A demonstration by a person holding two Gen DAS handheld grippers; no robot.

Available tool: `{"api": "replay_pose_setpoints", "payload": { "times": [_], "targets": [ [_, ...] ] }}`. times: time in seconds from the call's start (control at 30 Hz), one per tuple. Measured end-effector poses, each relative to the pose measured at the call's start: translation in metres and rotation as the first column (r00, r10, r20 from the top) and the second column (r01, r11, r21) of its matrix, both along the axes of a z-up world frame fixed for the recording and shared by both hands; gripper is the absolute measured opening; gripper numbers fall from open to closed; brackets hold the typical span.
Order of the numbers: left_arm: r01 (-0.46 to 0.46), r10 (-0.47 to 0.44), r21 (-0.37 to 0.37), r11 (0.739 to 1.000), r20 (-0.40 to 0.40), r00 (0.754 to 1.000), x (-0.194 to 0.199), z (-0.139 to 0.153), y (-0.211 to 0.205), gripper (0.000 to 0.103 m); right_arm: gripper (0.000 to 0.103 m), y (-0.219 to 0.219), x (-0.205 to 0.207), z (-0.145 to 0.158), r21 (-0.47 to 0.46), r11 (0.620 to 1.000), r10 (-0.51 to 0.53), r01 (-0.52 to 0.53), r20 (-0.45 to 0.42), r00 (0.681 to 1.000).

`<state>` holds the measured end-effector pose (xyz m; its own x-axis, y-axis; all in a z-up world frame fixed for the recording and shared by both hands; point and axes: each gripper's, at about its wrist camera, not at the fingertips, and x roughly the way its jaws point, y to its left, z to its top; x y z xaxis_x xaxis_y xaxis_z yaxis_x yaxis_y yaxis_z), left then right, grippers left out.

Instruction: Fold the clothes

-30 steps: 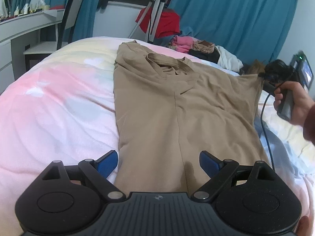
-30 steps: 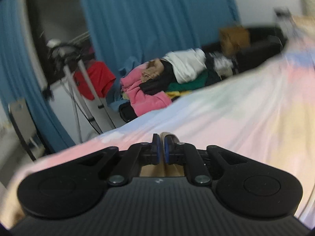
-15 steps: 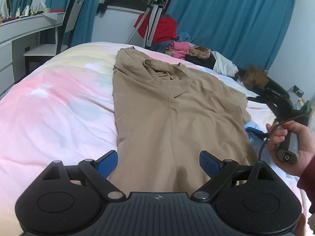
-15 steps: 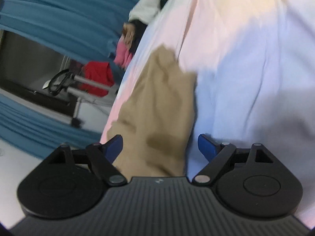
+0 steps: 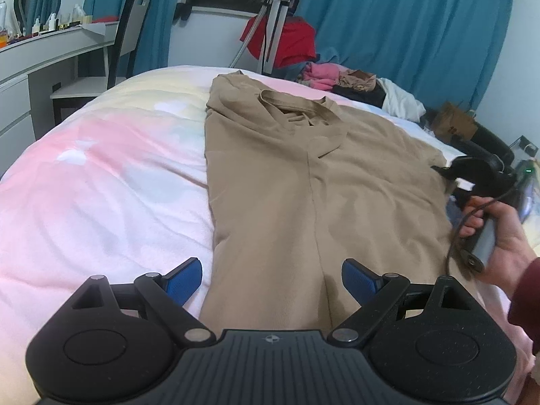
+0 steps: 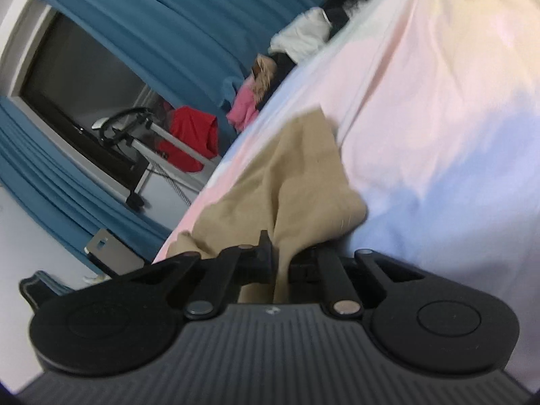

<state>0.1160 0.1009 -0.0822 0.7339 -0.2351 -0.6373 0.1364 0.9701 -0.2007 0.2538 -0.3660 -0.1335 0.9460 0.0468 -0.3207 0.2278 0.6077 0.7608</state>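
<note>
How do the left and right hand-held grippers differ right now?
The left hand-held gripper stands wide open, empty, above the tan shirt; the right hand-held gripper is shut on a bunch of the shirt's edge. The left views the bed level; the right's view is tilted. Both are black.

A home bedroom: a bed [image 5: 101,182] with pastel bedding, blue curtains [image 5: 405,27], a white dressing table [image 5: 50,54], and piled clothes [image 5: 354,82].

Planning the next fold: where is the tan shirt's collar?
In the left wrist view, the tan shirt's ribbed collar lies at the far end, toward the clothes pile.
</note>
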Motion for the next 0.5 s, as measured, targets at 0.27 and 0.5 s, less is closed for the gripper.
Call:
{"api": "replay_pose_setpoints", "payload": {
  "times": [0.27,0.5],
  "targets": [
    [-0.017,0.016,-0.027,1.000,-0.020,1.000,0.002,-0.001,0.005,0.091,0.020,-0.011,-0.012,-0.002,0.070,0.997,-0.021,0.019,0.024,0.999],
    [-0.015,0.014,-0.030,0.999,-0.030,0.999,0.009,-0.004,0.006,0.091,0.079,-0.011,0.021,-0.009,0.098,0.994,-0.062,0.054,0.086,0.994]
  ]
}}
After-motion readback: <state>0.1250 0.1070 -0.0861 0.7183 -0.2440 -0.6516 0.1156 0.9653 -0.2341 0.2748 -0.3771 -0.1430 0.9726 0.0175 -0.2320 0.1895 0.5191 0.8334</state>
